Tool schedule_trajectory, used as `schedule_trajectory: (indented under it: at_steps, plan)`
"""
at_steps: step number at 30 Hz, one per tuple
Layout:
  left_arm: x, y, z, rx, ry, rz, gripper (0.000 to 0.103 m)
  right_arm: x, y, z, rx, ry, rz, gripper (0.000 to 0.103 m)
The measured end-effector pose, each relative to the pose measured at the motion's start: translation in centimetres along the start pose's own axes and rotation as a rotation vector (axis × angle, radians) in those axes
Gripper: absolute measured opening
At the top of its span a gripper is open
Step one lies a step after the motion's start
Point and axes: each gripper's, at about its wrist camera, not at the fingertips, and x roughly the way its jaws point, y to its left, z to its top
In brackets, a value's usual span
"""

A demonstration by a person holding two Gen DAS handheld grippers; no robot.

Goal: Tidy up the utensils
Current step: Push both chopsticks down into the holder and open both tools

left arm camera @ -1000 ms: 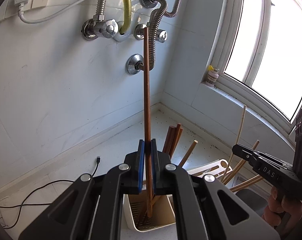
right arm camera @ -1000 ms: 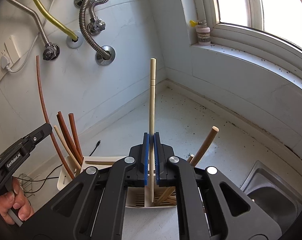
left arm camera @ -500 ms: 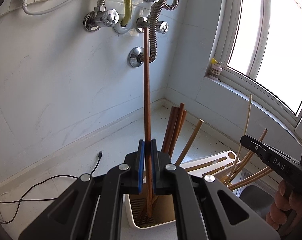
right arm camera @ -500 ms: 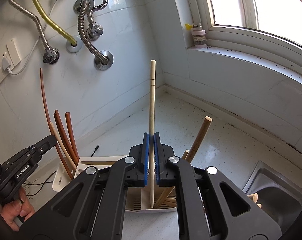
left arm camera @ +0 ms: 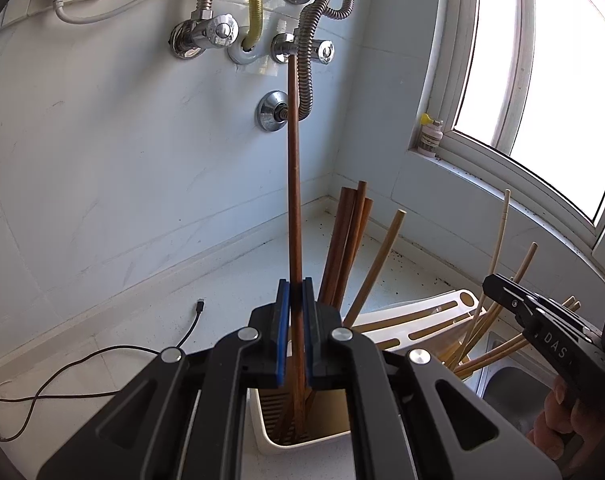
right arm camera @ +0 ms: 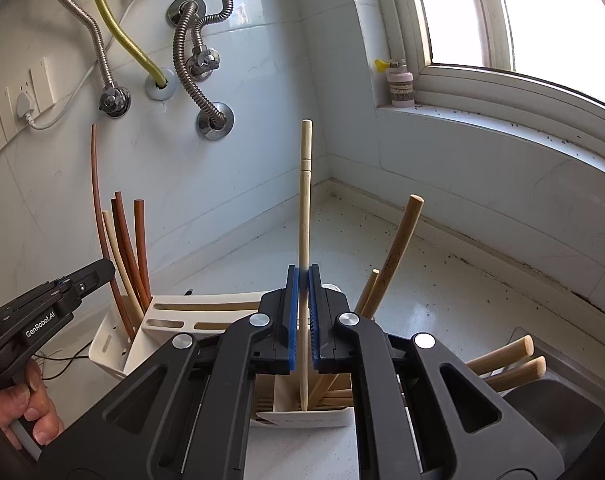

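My left gripper [left arm camera: 296, 286] is shut on a dark brown chopstick [left arm camera: 293, 184], held upright with its lower end down in the left compartment of the white utensil holder [left arm camera: 414, 320], among other brown chopsticks [left arm camera: 348, 240]. My right gripper [right arm camera: 303, 274] is shut on a pale wooden chopstick [right arm camera: 304, 208], held upright with its tip down inside the right compartment of the holder [right arm camera: 174, 322], beside several light wooden chopsticks [right arm camera: 398, 248]. The left gripper also shows in the right wrist view [right arm camera: 82, 284], and the right gripper in the left wrist view [left arm camera: 498, 284].
The holder stands on a white counter [left arm camera: 222, 292] in a tiled corner. A steel sink [right arm camera: 562, 400] lies right of it with wooden sticks over its edge. Hoses and valves [left arm camera: 302, 48] hang on the wall. A black cable [left arm camera: 102, 356] lies left. A small bottle [right arm camera: 400, 84] stands on the sill.
Both grippers have moved down with their chopsticks, so the lower ends sit deeper in the holder compartments. The holder appears closer in both views.
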Motion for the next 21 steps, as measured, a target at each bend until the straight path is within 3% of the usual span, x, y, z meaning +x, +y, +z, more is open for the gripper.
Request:
schedule_trajectory:
  at_steps: [21]
  plan:
    - [-0.2, -0.2, -3.0, 0.021, -0.007, -0.010, 0.006, -0.7, 0.7, -2.3, -0.019, 0.009, 0.006, 0.005]
